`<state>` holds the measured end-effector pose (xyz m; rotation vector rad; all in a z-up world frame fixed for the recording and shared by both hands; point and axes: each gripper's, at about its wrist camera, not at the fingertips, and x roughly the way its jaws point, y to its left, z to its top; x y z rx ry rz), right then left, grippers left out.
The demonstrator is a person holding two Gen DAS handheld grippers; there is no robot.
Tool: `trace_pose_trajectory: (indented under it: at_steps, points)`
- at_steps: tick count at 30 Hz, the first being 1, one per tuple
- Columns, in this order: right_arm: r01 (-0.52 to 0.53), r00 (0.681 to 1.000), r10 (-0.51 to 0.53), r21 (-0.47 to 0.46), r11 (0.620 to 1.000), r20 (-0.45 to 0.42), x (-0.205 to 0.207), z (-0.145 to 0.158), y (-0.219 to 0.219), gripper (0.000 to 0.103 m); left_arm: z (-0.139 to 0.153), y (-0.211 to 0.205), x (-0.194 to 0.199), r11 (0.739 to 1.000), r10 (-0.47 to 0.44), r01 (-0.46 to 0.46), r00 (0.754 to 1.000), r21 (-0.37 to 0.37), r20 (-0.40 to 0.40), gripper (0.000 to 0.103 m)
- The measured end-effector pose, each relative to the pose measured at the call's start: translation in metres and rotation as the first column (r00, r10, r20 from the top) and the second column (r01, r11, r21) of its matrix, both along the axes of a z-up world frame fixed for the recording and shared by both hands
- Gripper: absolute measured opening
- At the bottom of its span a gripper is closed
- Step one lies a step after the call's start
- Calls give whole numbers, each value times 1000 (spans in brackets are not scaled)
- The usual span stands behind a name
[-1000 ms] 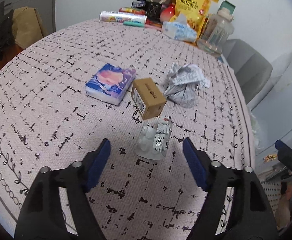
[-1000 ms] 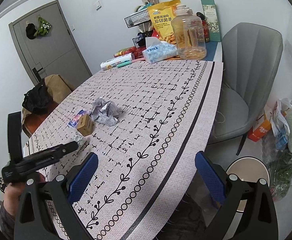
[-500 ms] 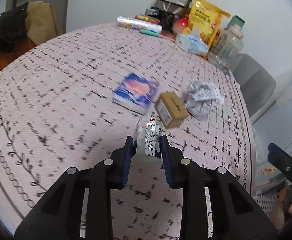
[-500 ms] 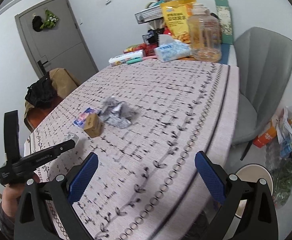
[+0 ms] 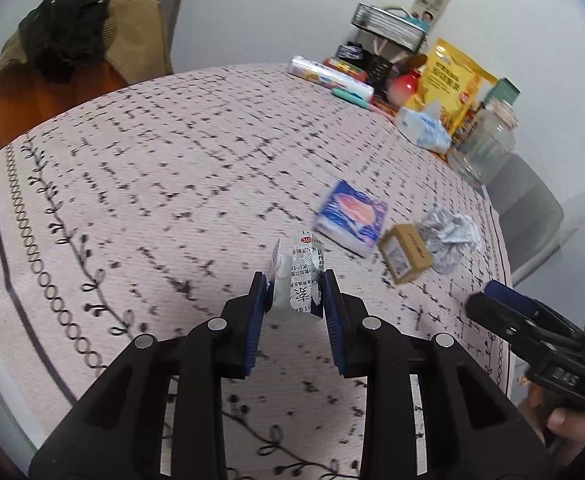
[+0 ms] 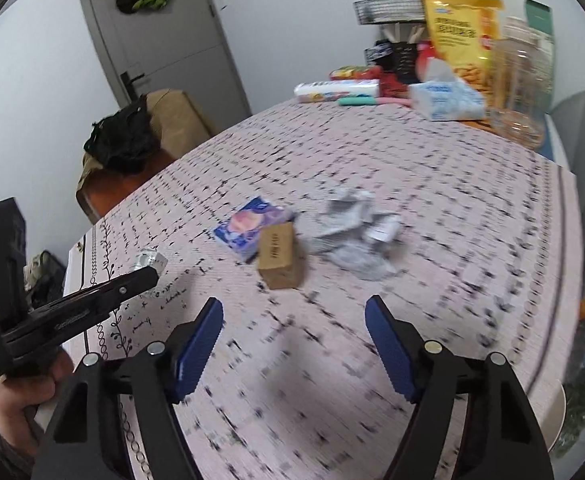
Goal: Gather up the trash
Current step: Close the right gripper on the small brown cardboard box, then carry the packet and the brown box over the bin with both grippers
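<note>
My left gripper (image 5: 294,298) is shut on a crumpled silver blister pack (image 5: 302,280) and holds it above the patterned table (image 5: 152,184); in the right wrist view that pack (image 6: 149,260) shows at the tip of the left gripper (image 6: 148,276). My right gripper (image 6: 292,320) hangs over the tablecloth with its jaws closing and nothing between them. Just beyond it lie a small brown cardboard box (image 6: 279,256), a blue-purple tissue pack (image 6: 252,226) and a crumpled grey paper wad (image 6: 356,236). The same box (image 5: 405,252), pack (image 5: 352,218) and wad (image 5: 450,236) appear in the left wrist view.
At the table's far end stand a yellow snack bag (image 6: 458,36), a tissue box (image 6: 446,100), a clear jug (image 6: 518,84) and a wire rack (image 6: 388,10). A chair with a dark garment (image 6: 126,144) stands on the left, a grey chair (image 5: 528,208) on the right.
My left gripper closed on the blister pack and carried it up and left, away from the box. My right gripper swung left over the table toward the box and its jaws narrowed.
</note>
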<state>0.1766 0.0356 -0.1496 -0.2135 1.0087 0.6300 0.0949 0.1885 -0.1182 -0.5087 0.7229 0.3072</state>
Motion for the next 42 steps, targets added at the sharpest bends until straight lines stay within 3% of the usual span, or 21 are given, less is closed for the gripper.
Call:
trace_pose_trajectory:
  at_steps: [12,14,15,16,31,42]
  points:
    - [-40,999,38,-83,996,-22,20,-36,58,67,-3,28,-21,998,58,-57,998,-25,10,29]
    - [-45,999,43,-96,994,-24,24,-40,64,54,-3,27,-22,998,60,-60,998,-29,10,29]
    - [-46,998,43,-104,994,-36,26,-42,66,33,-3,27,-22,998,60,-60,998,-29,11,29]
    - [-46,998,42,-99,994,-43,27,-42,65,28,-2,26,-22,998,60,-60,998,-27,12,29]
    - [-22,1000,22,16,1000,4,-14,12,2,27,25,-15,-5,1000,-8,8,999,10,52,29]
    - [102,993,-107,86,991,59,-18,52,-81,27,45,-81,25,989,-145,142,987,48,73,29]
